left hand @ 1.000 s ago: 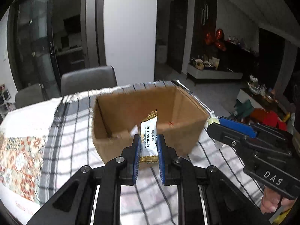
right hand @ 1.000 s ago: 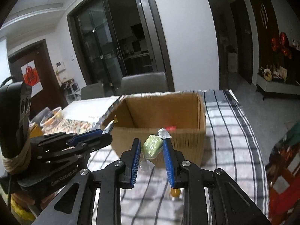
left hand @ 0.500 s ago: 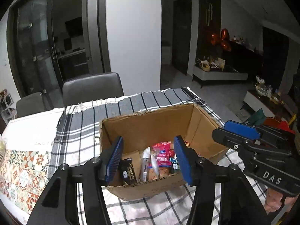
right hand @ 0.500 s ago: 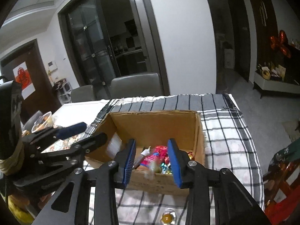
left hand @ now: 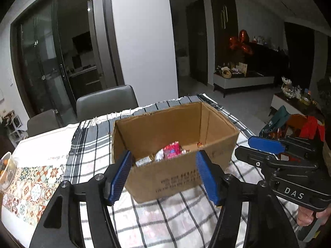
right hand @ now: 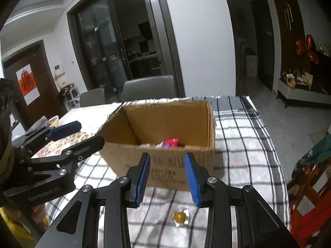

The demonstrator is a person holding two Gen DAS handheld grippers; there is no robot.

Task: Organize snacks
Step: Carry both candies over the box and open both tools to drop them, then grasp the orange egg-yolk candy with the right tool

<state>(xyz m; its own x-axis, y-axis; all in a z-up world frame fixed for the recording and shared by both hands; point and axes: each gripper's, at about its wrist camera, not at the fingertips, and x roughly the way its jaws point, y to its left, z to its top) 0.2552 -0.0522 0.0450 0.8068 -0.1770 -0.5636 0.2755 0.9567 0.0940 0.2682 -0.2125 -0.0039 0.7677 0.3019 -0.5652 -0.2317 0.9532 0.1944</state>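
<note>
An open cardboard box (left hand: 178, 173) stands on the checked tablecloth; it also shows in the right wrist view (right hand: 165, 165). Several wrapped snacks lie inside, a pink packet (left hand: 171, 150) among them, also seen from the right (right hand: 170, 143). My left gripper (left hand: 164, 175) is open and empty, in front of the box's near wall. My right gripper (right hand: 167, 175) is open and empty, also in front of the box. A small amber wrapped sweet (right hand: 180, 217) lies on the cloth just below the right gripper.
The checked cloth (left hand: 157, 223) covers the table, with a patterned mat (left hand: 31, 188) and a bowl (left hand: 6, 171) at the left. Grey chairs (left hand: 105, 101) stand behind the table. The table's right edge (right hand: 279, 165) drops to the floor beside red furniture (right hand: 310, 196).
Both grippers opened and let their snacks drop into the box: the left a white packet, the right a green wrapped sweet. Both then drew back and lower in front of the box.
</note>
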